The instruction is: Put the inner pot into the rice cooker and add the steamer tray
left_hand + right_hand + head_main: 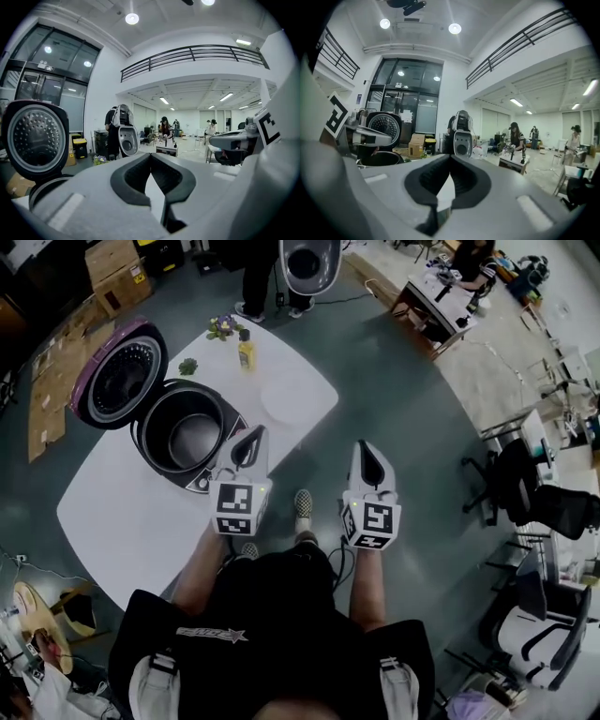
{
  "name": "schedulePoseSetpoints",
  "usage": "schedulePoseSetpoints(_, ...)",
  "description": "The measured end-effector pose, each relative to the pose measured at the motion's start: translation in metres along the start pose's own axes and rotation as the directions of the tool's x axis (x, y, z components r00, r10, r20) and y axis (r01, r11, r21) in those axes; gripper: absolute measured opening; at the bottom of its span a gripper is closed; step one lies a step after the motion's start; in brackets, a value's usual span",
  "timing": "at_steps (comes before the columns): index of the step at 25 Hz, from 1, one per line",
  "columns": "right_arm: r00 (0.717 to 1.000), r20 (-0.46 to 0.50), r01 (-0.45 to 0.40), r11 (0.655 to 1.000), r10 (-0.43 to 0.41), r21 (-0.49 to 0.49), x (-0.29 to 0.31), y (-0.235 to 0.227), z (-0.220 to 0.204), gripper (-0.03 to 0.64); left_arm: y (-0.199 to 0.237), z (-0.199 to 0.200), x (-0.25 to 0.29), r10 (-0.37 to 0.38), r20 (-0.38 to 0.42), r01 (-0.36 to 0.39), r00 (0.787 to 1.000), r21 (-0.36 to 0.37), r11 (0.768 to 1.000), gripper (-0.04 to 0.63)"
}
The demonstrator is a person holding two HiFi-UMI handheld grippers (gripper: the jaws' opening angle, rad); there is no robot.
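Open black rice cooker (150,442) at white bench's (122,512) left edge, dark inner pot (195,439) inside, white round tray (281,399) by right edge, left gripper (255,431) and right gripper (365,446) fingers together.

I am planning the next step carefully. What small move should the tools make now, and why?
Probably open the right tool and reach toward the flat white round piece, likely the tray, on the table. The cooker stands open with a pot seemingly already inside. The tray lies outside it, and the left tool and right tool are both shut and empty.
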State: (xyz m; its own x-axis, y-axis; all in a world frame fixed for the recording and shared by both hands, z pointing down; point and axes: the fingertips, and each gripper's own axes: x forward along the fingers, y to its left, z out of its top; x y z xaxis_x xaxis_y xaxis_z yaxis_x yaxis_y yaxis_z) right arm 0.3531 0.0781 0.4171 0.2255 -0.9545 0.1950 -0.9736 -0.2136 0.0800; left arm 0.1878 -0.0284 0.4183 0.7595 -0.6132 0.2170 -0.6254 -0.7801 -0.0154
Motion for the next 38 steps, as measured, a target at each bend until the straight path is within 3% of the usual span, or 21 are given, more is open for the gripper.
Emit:
schedulePoseSetpoints(9, 0.983, -0.086, -0.161, 0.987, 0.162, 0.016, 0.103, -0.049, -0.017, 0.006, 0.008, -0.017, 0.088, 0.13, -0.108, -0.138, 0.986, -0.062, 0.989, 0.011)
schedulePoseSetpoints(16, 0.95, -0.145, -0.276, 0.961, 0.276, 0.018, 0.173, -0.052, -0.045, 0.006, 0.022, -0.058, 0.131, 0.206, -0.194, -0.231, 0.959, -0.119, 0.966, 0.011)
schedulePoseSetpoints(22, 0.922, -0.188, -0.337, 0.94, 0.339, 0.045, 0.215, -0.056, -0.065, 0.006, 0.032, -0.087, 0.155, 0.262, -0.281, -0.315, 0.923, -0.163, 0.935, 0.014)
schedulePoseSetpoints(23, 0.917, -0.2, -0.344, 0.938, 0.345, 0.045, 0.222, -0.055, -0.071, 0.008, 0.034, -0.093, 0.158, 0.263, -0.298, -0.323, 0.918, -0.175, 0.93, 0.025)
schedulePoseSetpoints(25, 0.902, -0.236, -0.362, 0.931, 0.361, 0.043, 0.236, -0.051, -0.086, 0.047, 0.036, -0.108, 0.166, 0.252, -0.329, -0.329, 0.91, -0.202, 0.923, 0.145)
schedulePoseSetpoints(26, 0.891, -0.257, -0.375, 0.926, 0.374, 0.049, 0.242, -0.048, -0.095, 0.081, 0.037, -0.116, 0.169, 0.245, -0.342, -0.33, 0.907, -0.214, 0.919, 0.166)
schedulePoseSetpoints(27, 0.877, -0.28, -0.391, 0.919, 0.391, 0.059, 0.248, -0.045, -0.105, 0.132, 0.037, -0.123, 0.173, 0.24, -0.354, -0.331, 0.904, -0.225, 0.916, 0.175)
schedulePoseSetpoints(30, 0.834, -0.343, -0.427, 0.899, 0.432, 0.092, 0.265, -0.039, -0.132, 0.169, 0.037, -0.144, 0.182, 0.243, -0.394, -0.356, 0.886, -0.244, 0.902, 0.212)
schedulePoseSetpoints(38, 0.779, -0.437, -0.457, 0.884, 0.451, 0.099, 0.3, -0.034, -0.188, 0.169, 0.044, -0.197, 0.191, 0.262, -0.49, -0.429, 0.832, -0.265, 0.864, 0.225)
